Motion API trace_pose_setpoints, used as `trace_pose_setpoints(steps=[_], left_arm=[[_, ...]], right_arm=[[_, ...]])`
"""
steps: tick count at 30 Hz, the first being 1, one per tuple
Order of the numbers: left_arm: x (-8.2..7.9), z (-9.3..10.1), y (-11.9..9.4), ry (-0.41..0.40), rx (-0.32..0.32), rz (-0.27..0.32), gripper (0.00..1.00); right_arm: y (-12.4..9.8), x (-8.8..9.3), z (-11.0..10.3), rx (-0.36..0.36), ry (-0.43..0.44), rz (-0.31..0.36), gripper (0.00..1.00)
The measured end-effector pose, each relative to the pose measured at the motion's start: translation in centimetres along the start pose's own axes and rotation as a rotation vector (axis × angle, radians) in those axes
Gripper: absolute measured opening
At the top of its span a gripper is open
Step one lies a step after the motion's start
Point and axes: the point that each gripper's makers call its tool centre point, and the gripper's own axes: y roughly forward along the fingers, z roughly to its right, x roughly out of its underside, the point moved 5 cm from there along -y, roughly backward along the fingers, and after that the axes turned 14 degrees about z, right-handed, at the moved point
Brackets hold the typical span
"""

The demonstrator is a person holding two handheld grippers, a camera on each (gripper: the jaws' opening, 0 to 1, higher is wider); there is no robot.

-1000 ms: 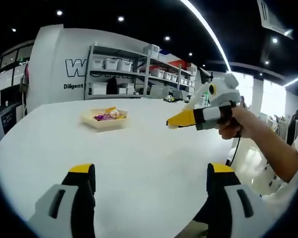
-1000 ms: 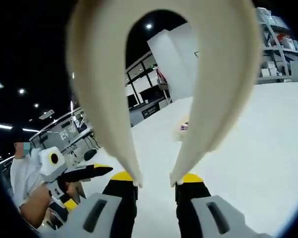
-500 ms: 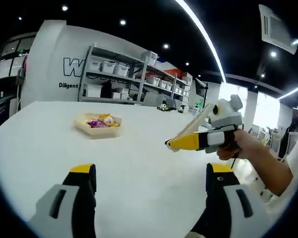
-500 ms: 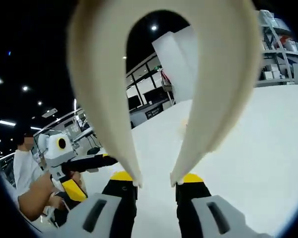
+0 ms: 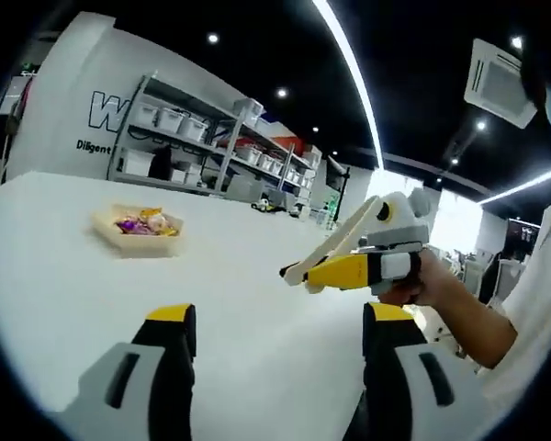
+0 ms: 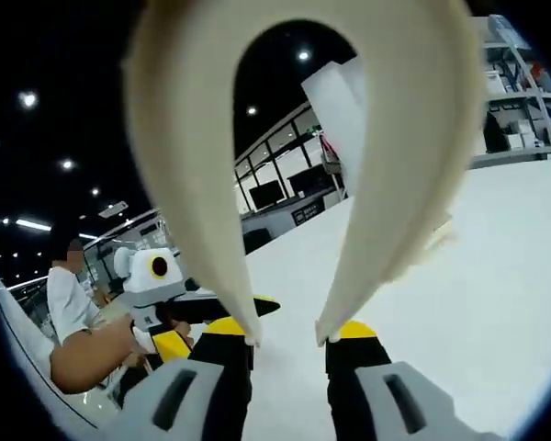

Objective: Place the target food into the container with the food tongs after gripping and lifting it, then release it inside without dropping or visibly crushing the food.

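Left gripper [image 5: 275, 335]: jaws spread wide, holding nothing, above the white table [image 5: 230, 276]. Right gripper [image 6: 286, 335]: clamped on the cream food tongs [image 6: 386, 165], held off the table. Food tray [image 5: 138, 227] sits at ten o'clock in the left gripper view, well apart from both.

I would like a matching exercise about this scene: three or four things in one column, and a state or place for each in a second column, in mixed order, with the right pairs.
Things:
1. food tongs
2. left gripper
3. tray of food
4. right gripper

States or places:
A. open, holding nothing
B. resting on the white table, far from both grippers
C. cream-coloured, held up above the table
D. shut on the tongs' two arms

Pairs: 1-C, 2-A, 3-B, 4-D
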Motion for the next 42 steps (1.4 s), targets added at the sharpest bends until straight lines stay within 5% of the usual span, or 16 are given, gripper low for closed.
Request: trace_pose_setpoints(steps=[4,9,14,21,23,42], left_arm=[[0.3,0.4,0.7,-0.045,0.041,0.0,0.7],[-0.5,1.7,1.3,-0.117,0.155,0.094,0.55],[-1.0,2.3,1.8,-0.143,0.225,0.12,0.42],[-1.0,2.6,1.8,-0.203,0.262,0.126,0.37],[-1.4,2.7,1.7,-0.274,0.265,0.157,0.37],[-2.7,3.9,1.3,-0.32,0.396,0.193,0.15]], right_arm=[[-0.3,-0.7,-0.3,-0.023,0.05,0.031,0.25],[-0.2,-1.5,-0.9,-0.071,0.101,0.07,0.26],[-0.3,-1.5,-1.4,-0.102,0.118,0.078,0.25],[-0.5,-1.9,-1.6,-0.124,0.15,0.094,0.26],[-0.6,-1.9,-1.7,-0.133,0.155,0.096,0.26],[-1.1,-2.5,-2.7,-0.208,0.245,0.127,0.25]])
